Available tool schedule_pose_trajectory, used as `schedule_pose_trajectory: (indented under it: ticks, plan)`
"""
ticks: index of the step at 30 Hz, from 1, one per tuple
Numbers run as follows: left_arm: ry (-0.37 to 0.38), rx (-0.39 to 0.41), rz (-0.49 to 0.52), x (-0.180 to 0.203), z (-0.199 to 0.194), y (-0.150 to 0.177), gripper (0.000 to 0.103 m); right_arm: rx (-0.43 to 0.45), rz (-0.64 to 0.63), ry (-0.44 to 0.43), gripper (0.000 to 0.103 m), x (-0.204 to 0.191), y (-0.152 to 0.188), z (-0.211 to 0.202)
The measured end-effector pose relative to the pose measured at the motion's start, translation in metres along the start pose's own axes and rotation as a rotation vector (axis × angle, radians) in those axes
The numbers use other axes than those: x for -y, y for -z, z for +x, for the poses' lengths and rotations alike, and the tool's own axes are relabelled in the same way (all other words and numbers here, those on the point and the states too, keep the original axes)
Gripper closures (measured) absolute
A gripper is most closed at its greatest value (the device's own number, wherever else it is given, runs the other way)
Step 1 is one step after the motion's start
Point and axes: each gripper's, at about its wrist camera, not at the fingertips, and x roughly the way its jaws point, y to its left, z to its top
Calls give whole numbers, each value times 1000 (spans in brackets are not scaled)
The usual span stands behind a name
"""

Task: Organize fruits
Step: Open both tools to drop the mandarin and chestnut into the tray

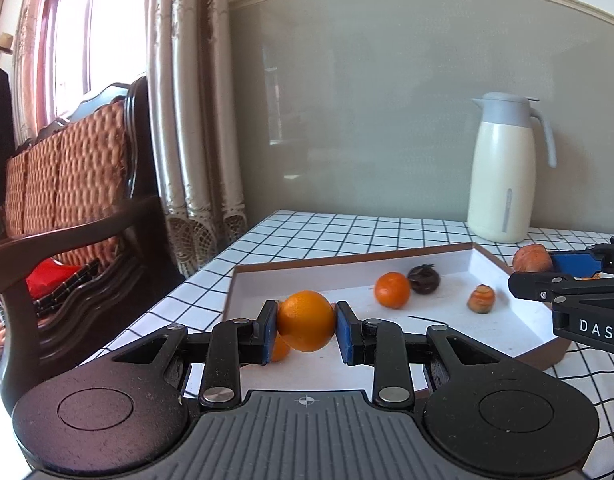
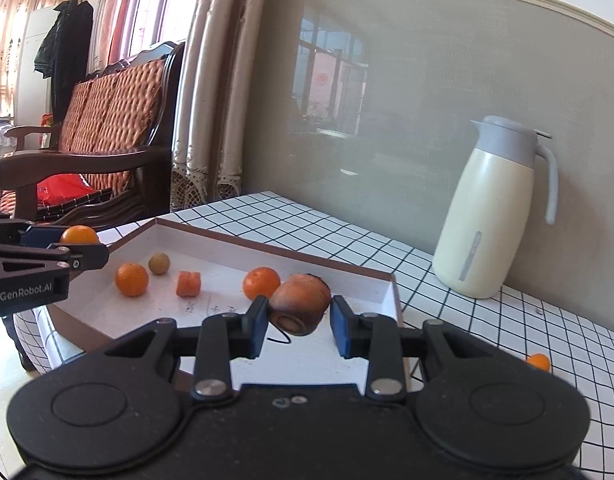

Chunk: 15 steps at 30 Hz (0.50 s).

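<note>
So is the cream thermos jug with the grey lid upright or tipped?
Upright. The cream thermos jug stands on its base on the checked tablecloth, grey lid on top.

— How do we have the left claw (image 1: 306, 330)?

— Pointing a little downward, its blue pads (image 1: 345, 334) pressed on either side of an orange (image 1: 306, 320), held up off the surface.

— And our right claw (image 2: 297, 326)?

— Tilted down about the same, clamped on a brownish-orange fruit (image 2: 301, 304). In the left view its black fingers reach in from the right edge; we hold the two side by side.
</note>
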Motion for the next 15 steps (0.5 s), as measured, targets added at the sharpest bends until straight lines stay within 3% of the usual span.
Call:
schedule_pose_trajectory:
  ticks: [15]
  plan:
    - [-53, 10, -17, -30, 36, -12, 72, -10, 11, 3, 78, 1, -14, 37]
